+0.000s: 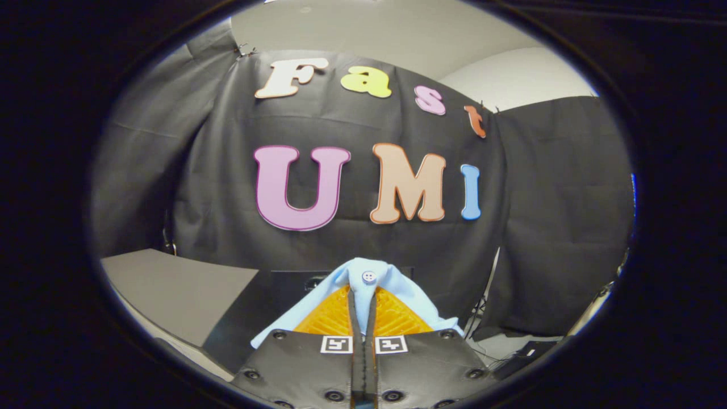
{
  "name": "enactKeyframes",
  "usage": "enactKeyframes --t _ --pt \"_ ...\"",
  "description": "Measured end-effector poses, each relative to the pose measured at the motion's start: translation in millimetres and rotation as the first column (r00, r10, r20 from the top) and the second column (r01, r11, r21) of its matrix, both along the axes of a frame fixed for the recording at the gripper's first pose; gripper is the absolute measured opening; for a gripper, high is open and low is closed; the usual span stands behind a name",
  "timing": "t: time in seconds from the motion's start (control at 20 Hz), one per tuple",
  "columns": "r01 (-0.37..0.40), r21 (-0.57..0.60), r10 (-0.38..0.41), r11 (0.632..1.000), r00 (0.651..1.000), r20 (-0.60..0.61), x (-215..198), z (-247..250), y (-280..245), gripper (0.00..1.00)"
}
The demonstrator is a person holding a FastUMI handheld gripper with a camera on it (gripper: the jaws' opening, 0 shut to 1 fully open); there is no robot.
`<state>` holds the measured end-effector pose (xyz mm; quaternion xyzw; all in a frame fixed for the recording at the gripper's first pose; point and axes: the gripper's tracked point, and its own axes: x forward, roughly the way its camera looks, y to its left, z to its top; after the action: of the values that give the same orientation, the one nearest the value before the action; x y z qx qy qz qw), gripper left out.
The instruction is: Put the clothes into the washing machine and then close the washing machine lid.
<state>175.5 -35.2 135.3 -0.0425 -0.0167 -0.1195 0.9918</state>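
pale blue cloth, a piece of clothing with a small button on it, is pinched between the fingers of the gripper. the two fingers stand pressed together with only the thin fabric between them, and the cloth drapes over and to both sides of their tips, so the garment looks to be lifted clear and hanging from the grip (how much of it trails below cannot be seen).

beyond the fingers hangs the black cloth wall of the booth, and off to the left and a little lower lies a grey tabletop with a dark edge running toward the gripper. a dark boxy shape sits just behind the garment; whether it is the washing machine i cannot tell.

judging by this, the step in hand is carrying the clothing toward the machine. the next move calls for finding the drum opening, bringing the garment over it and parting the fingers only once the cloth hangs inside. the space ahead looks open, but the table's edge on the left could snag trailing fabric.
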Motion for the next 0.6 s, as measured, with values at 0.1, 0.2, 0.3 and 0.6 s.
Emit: enactKeyframes --t 0.1,0.2,0.3,0.6 --pt "-0.009 0.012 0.01 1.0 0.999 -0.039 22.7 -27.8 -7.3 0.0" --pt "-0.017 0.018 0.019 1.0 0.997 -0.079 46.2 -56.8 -10.9 0.0" --pt "-0.037 0.023 0.039 0.999 0.99 -0.134 68.4 -88.0 -8.4 0.0" --pt "-0.087 0.029 0.091 0.996 0.969 -0.23 110.3 -152.4 8.7 0.0"
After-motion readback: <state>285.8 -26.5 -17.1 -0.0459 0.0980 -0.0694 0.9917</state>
